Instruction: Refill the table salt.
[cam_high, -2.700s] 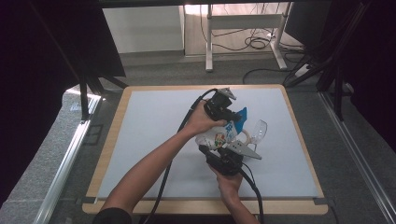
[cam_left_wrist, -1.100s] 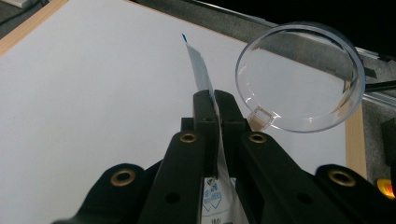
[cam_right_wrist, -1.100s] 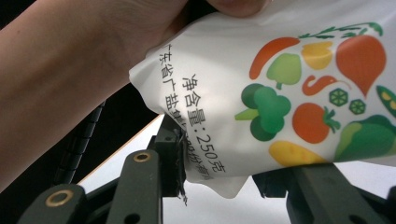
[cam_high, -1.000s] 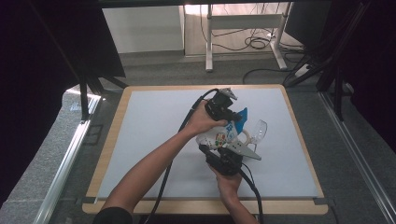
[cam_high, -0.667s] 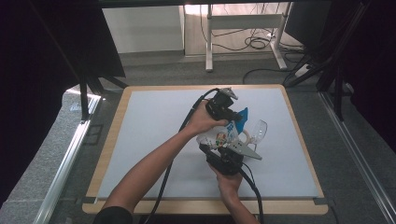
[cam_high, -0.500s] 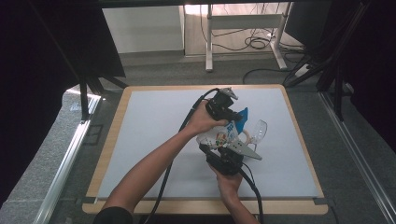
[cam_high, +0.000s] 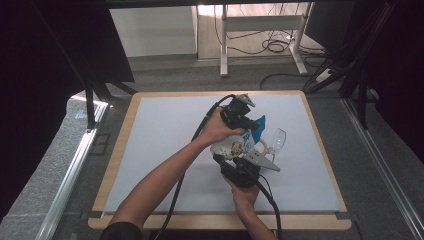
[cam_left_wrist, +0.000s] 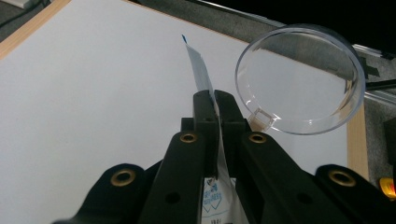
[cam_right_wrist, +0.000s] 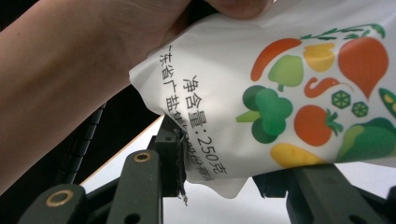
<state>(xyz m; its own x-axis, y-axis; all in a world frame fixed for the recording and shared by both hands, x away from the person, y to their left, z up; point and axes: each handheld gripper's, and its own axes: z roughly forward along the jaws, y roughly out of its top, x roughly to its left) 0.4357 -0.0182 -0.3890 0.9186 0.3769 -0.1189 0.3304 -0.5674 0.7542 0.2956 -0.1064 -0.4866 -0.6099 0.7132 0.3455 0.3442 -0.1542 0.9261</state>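
The left gripper (cam_left_wrist: 218, 100) is clamping its jaws together on the thin blue-tipped top edge of the white printed pouch (cam_high: 235, 145), which is running up between its fingertips, with a clear round lid (cam_left_wrist: 299, 79) lying on the white table (cam_left_wrist: 93, 93) just beyond and to one side of those tips. The right gripper (cam_right_wrist: 224, 179) is gripping the pouch's lower end from below, its jaws standing partly apart with the bag's bulging bottom corner wedged between them. The person's left hand (cam_high: 216, 129) is sitting directly above the pouch.

left gripper (cam_high: 248, 123) fingers clamped tight; right gripper (cam_high: 235, 159) fingers partly closed, forearms converging.
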